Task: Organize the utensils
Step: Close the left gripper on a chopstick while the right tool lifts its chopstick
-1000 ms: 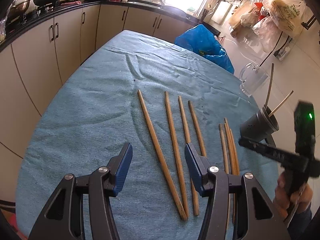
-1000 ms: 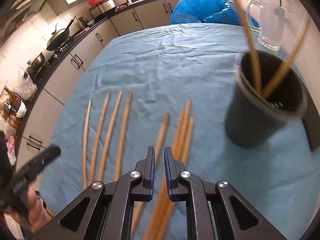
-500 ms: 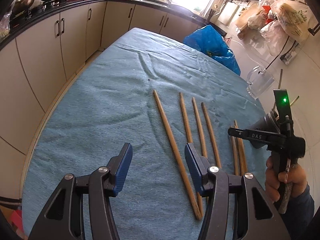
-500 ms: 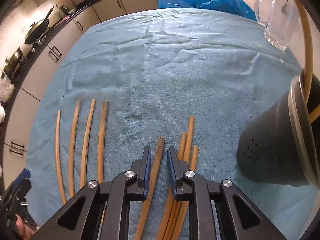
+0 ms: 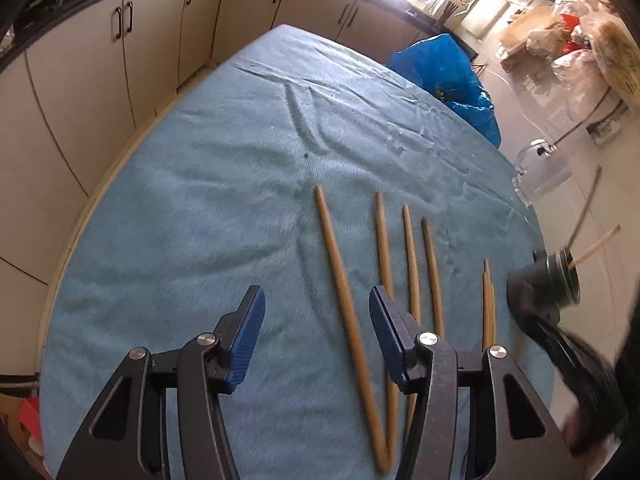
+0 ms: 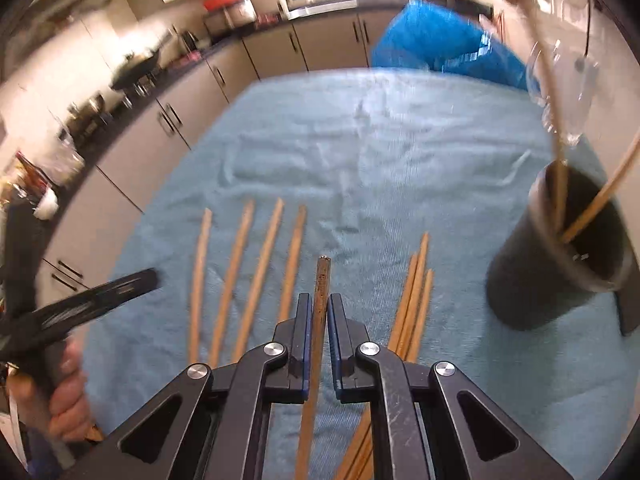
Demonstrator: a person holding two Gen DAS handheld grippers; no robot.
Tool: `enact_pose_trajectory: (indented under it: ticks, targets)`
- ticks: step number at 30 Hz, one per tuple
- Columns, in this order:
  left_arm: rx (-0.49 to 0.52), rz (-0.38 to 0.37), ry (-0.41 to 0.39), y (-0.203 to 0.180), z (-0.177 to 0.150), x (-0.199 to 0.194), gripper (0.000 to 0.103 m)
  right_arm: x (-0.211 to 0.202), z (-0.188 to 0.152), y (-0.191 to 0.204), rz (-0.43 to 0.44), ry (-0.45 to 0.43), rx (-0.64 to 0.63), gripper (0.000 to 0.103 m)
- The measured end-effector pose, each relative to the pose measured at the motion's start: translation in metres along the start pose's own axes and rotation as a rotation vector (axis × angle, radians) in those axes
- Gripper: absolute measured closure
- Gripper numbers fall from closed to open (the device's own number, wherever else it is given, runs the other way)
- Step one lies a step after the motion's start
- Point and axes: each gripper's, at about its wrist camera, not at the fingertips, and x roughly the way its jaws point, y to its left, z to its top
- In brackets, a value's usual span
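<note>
Half a second ago the right hand-held gripper (image 6: 319, 312) had a chopstick lying loose on the cloth between its jaws. Now the jaws are clenched on that chopstick (image 6: 321, 284), and its tip sticks out past the blue pads, near the middle of the right wrist view. The black cup (image 6: 560, 256) has also slid from the right edge of that view to a spot higher up on the right, and two sticks lean inside it.

The desk (image 5: 180, 208) wears a blue cloth. In the right wrist view, four chopsticks (image 6: 244, 272) lie side by side at the left of the held one. A bunch of three chopsticks (image 6: 414, 292) lies just at its right, touching each other. A person's hand (image 6: 64, 396) shows at the lower left of this view, holding the black handle of the other tool.

The left hand-held gripper (image 5: 316, 324) is released. Its jaws stand apart with nothing squeezed between them. In the left wrist view it hangs over the long chopstick (image 5: 344, 300), which runs under the gap at the bottom middle. The other three lie just at the right of it. The glass mug (image 5: 540, 172) sits at the right edge of the desk, above the black cup. A blue bag (image 5: 444, 76) sits past the far end, at the upper right.
</note>
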Motion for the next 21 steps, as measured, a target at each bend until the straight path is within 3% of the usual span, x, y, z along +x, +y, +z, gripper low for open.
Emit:
enact_pose_trajectory:
  ticks: [3,7,9,11,13,18,21]
  targets:
    - [-0.015,0.018,0.032,-0.004,0.018,0.019,0.051,-0.026,-0.003,0.001,0.029,-0.061,-0.002,0.095]
    - [-0.029,0.06,0.083,-0.013,0.037,0.047,0.062,-0.052,-0.007,-0.002,0.049,-0.121,0.007,0.095]
    - [-0.01,0.108,0.068,-0.024,0.043,0.052,0.066,-0.062,-0.007,-0.006,0.063,-0.145,0.019,0.095]
    - [0.008,0.096,0.087,-0.032,0.045,0.06,0.084,-0.07,-0.008,-0.01,0.063,-0.168,0.027,0.095]
    - [0.03,0.17,0.066,-0.04,0.043,0.063,0.097,-0.076,-0.007,-0.013,0.066,-0.184,0.033,0.095]
    - [0.04,0.108,0.027,-0.042,0.029,0.048,0.098,-0.098,-0.012,-0.023,0.057,-0.242,0.051,0.095]
    - [0.068,0.062,-0.074,-0.049,0.014,0.008,0.098,-0.116,-0.015,-0.03,0.046,-0.289,0.059,0.095]
